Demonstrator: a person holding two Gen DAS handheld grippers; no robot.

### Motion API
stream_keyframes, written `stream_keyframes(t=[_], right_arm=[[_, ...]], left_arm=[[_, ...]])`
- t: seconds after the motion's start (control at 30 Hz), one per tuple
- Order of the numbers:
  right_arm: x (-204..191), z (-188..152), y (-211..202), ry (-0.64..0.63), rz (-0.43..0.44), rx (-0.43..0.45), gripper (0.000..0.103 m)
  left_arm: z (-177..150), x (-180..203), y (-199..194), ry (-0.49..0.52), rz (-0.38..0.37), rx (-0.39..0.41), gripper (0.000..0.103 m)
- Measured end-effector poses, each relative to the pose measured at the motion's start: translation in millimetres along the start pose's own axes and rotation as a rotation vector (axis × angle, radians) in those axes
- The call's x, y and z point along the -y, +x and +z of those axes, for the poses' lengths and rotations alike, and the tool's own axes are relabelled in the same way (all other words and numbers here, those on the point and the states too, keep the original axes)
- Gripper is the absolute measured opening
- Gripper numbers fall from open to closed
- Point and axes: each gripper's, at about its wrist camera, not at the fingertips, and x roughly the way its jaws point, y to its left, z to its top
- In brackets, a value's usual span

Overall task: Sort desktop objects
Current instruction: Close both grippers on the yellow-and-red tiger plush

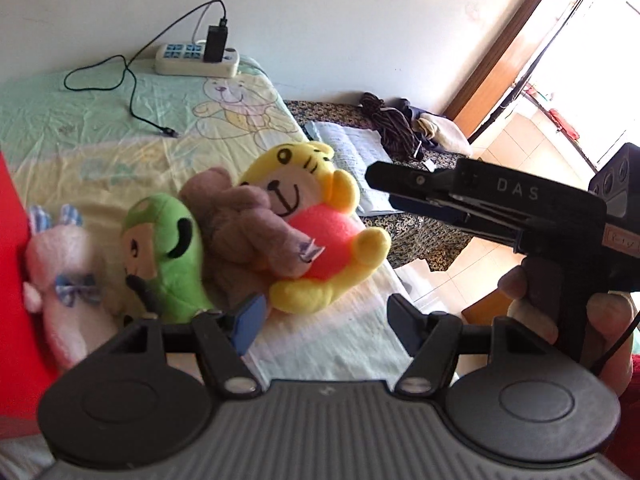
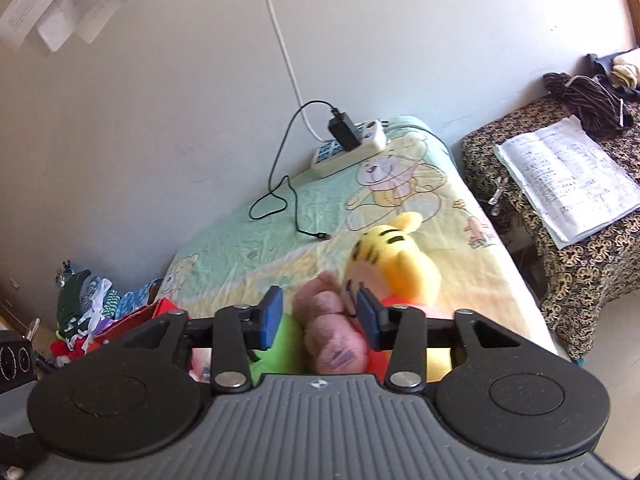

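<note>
Toys sit bunched on the bench: tiger (image 1: 308, 216), brown plush (image 2: 332, 328), green doll (image 1: 168, 256). I hold my right gripper (image 2: 318, 322) open astride the brown plush, unclamped, for picking. My left gripper (image 1: 324, 320) waits open, empty, tiger at 12 o'clock.

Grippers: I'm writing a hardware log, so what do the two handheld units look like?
Both grippers, left and right, have black linkage arms, blue finger pads, round black discs and a ribbed grey base. The right one's black body reads "DAS" in the left wrist view.
</note>
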Motion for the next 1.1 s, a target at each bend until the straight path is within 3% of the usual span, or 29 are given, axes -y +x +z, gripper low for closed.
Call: stream_keyframes(t=[0.2, 0.33, 0.43, 0.67, 0.93, 1.1], right_arm=[[37, 17, 14, 0.004, -0.010, -0.043, 0.053], [61, 27, 30, 0.091, 0.025, -0.081, 0.056], [71, 33, 42, 0.141, 0.084, -0.125, 0.057], [74, 33, 74, 0.116, 0.157, -0.236, 0.058], [72, 25, 106, 0.086, 0.193, -0.332, 0.061], [83, 22, 114, 0.132, 0.182, -0.363, 0.061]], left_arm=[[42, 18, 37, 0.019, -0.037, 0.025, 0.070], [60, 23, 67, 0.011, -0.044, 0.007, 0.070], [63, 25, 87, 0.014, -0.023, -0.018, 0.070], [60, 8, 117, -0.040, 0.055, -0.106, 0.070], [62, 4, 128, -0.039, 0.075, -0.139, 0.077], [62, 2, 134, -0.042, 0.063, -0.147, 0.078]])
